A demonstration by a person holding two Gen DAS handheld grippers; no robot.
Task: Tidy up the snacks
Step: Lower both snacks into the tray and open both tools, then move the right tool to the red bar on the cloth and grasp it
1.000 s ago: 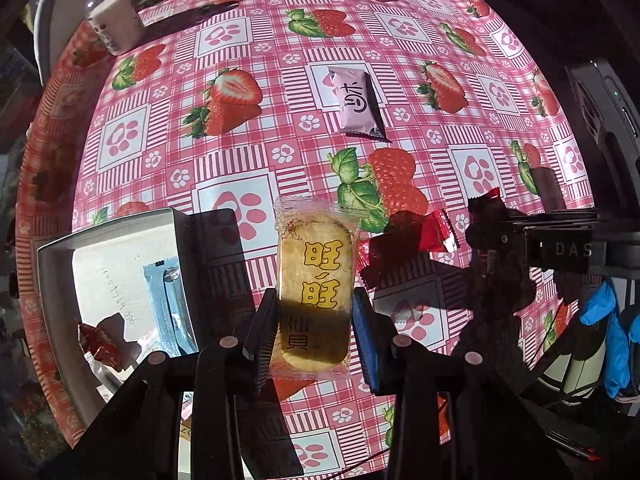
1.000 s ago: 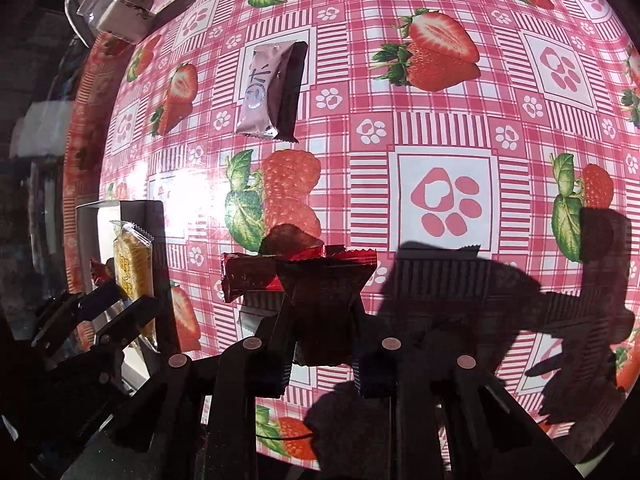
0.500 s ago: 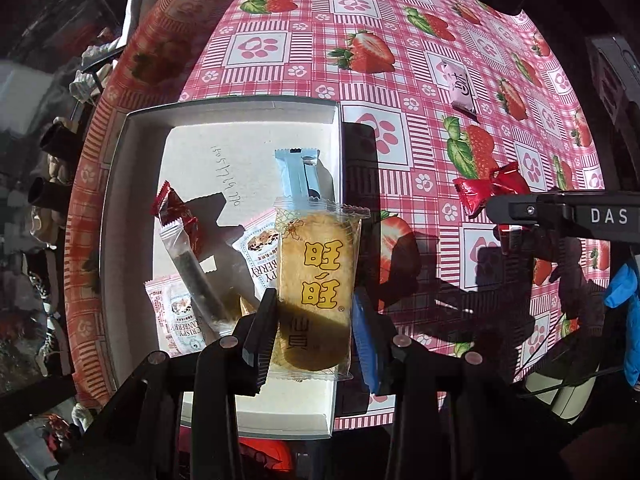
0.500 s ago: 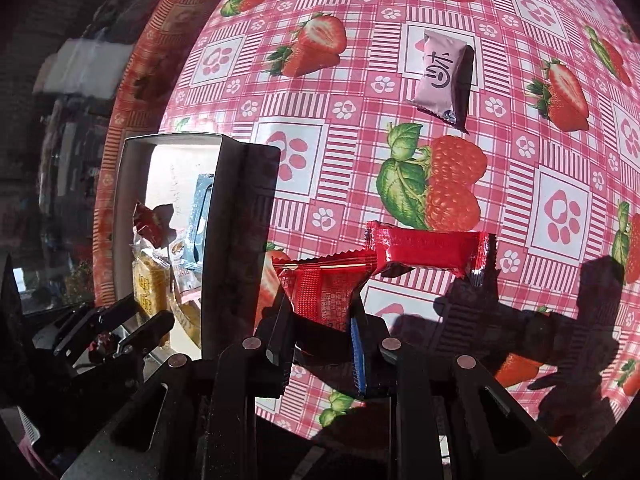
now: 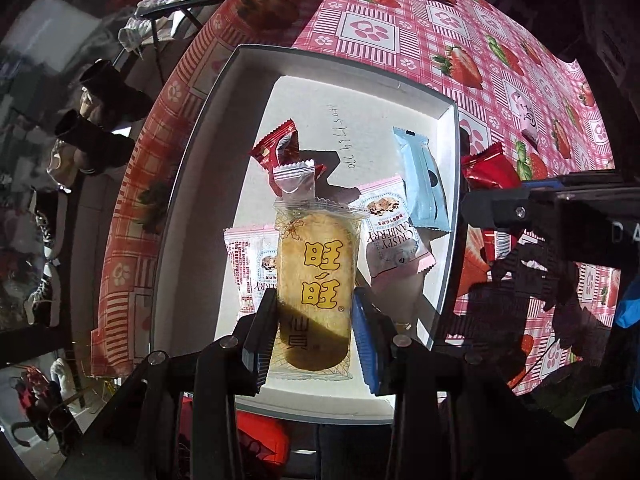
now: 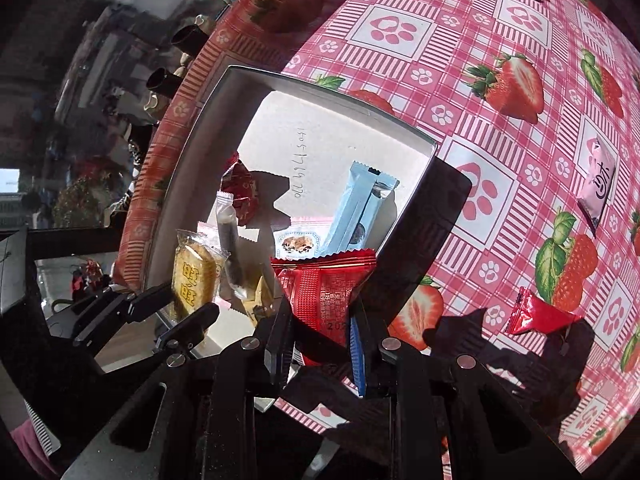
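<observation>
Left tongs (image 5: 314, 322), nearest the lens: clamped across the lower part of a clear-wrapped rice cracker (image 5: 314, 276), pads pressing both long edges. The packet stands out lengthwise from the jaws, label up, so it hangs flat. Probably gripped low so that most of its length clears the pads for a clean drop. It hangs over the open white box (image 5: 224, 96), above the snacks already in there.

Right tongs (image 6: 320, 328): nearly together, pinching a red wrapper (image 6: 326, 290) by its lower end; the crimped top fans out above the jaws. A thin, flat packet, hence the narrow gap. It hangs above the box's near corner, not plainly over the inside.

In the box: two pink-and-white cranberry crisp packets (image 5: 390, 232), a pale blue bar (image 5: 420, 184) leaning against the right wall, a red packet (image 5: 276, 146) and a clear stick sachet (image 5: 294, 178). Loose heap, no sorting visible.

Beyond, on the strawberry-print worktop (image 6: 496, 32): one red packet (image 6: 538, 314) just right of the right tongs, and a pink packet (image 6: 598, 184) further off. Both still to be collected, I judge.
</observation>
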